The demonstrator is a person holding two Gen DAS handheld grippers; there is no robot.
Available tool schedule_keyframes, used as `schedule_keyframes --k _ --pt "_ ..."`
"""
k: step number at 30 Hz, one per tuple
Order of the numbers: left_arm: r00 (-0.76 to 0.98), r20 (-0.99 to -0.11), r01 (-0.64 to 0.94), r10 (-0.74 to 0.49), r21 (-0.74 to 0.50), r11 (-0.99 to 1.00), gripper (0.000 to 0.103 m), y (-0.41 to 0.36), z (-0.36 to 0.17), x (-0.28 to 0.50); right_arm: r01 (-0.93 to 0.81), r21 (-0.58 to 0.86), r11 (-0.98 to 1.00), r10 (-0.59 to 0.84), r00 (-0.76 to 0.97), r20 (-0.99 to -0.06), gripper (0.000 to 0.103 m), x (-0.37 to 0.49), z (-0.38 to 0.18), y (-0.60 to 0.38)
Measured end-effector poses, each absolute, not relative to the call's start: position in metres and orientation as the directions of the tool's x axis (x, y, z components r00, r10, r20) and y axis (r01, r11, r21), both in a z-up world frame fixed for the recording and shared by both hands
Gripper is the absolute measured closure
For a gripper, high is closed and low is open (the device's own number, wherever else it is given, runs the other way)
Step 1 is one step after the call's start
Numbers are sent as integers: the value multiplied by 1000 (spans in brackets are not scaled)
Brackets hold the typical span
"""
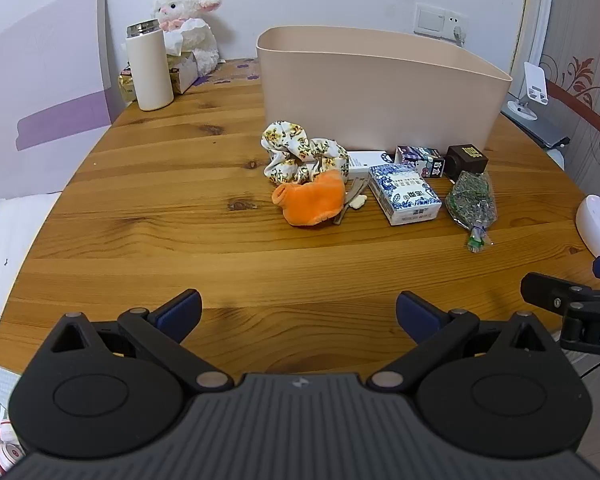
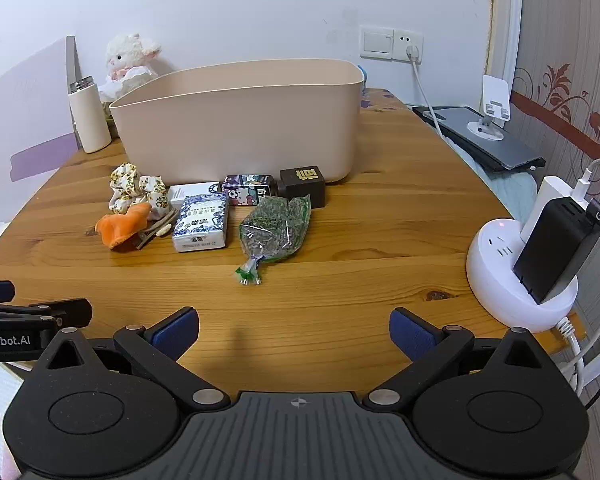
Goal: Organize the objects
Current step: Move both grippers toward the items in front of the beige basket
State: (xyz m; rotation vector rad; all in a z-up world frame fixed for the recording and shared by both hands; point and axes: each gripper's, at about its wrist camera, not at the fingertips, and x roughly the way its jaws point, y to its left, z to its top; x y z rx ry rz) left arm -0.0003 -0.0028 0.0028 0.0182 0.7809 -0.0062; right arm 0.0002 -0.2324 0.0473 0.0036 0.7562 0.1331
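Note:
A beige bin (image 1: 380, 96) (image 2: 240, 120) stands on the wooden table (image 1: 160, 220) (image 2: 380, 220). In front of it lie a floral scrunchie (image 1: 300, 156) (image 2: 136, 192), an orange cloth (image 1: 312, 200) (image 2: 124, 226), a hair clip (image 1: 350, 202) (image 2: 156, 230), a blue-white box (image 1: 404, 194) (image 2: 202, 222), a white box (image 1: 364, 160) (image 2: 190, 192), a cartoon box (image 1: 420, 160) (image 2: 248, 188), a dark cube (image 1: 466, 160) (image 2: 304, 184) and a bag of dried herbs (image 1: 474, 200) (image 2: 276, 228). My left gripper (image 1: 299, 314) and right gripper (image 2: 294, 334) are open and empty, near the front edge.
A white thermos (image 1: 148, 68) (image 2: 88, 116) and a plush lamb (image 1: 188, 24) (image 2: 128, 60) stand at the back left. A white power hub with chargers (image 2: 532, 268) sits at the right edge. A phone stand (image 2: 490, 112) and laptop (image 2: 484, 136) lie beyond.

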Motion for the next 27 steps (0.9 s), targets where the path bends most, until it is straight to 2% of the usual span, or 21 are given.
schedule_keyframes --k 27 --pt "694 -720 6 10 20 1000 0 -1 -5 2 -126 86 988 150 696 -703 0 4 40 -235"
